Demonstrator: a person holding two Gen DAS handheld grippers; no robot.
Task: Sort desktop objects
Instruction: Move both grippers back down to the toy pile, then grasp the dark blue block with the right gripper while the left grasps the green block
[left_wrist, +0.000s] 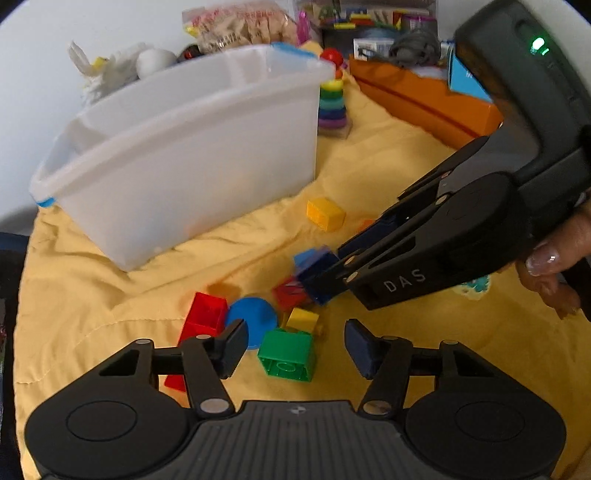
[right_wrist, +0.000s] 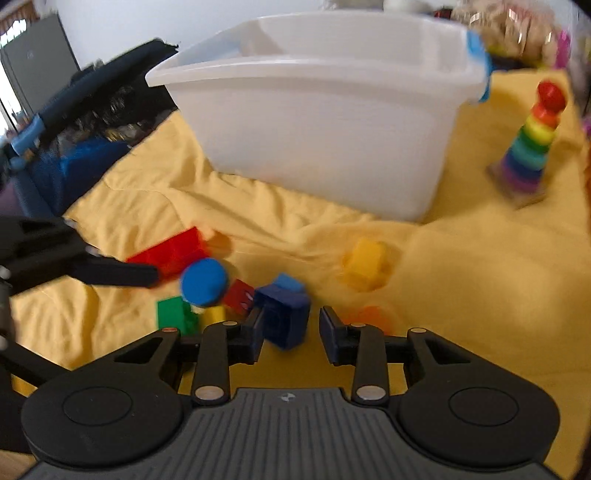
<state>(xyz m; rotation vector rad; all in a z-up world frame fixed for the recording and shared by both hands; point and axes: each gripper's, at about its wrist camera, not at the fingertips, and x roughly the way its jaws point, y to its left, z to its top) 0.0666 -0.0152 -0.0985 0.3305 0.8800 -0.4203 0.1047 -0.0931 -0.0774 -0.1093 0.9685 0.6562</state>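
The left gripper gapes over the green block. The right gripper, half-open, straddles the dark blue block, its left pad touching. At twelve o'clock the white bin shows nothing inside; the rainbow stacker stands at two.

The left gripper is matte black, with two rounded disc-shaped housings at the lower corners of the frame and a ribbed grey plate between them. Silver rivets pin its linkage bars. Its flat finger pads look dark navy. The right gripper, at the right of the left wrist view, has the same black build, white letters "DAS" on its side and a green light glowing at the upper right. A hand at the right edge shows a pale, glossy fingernail.
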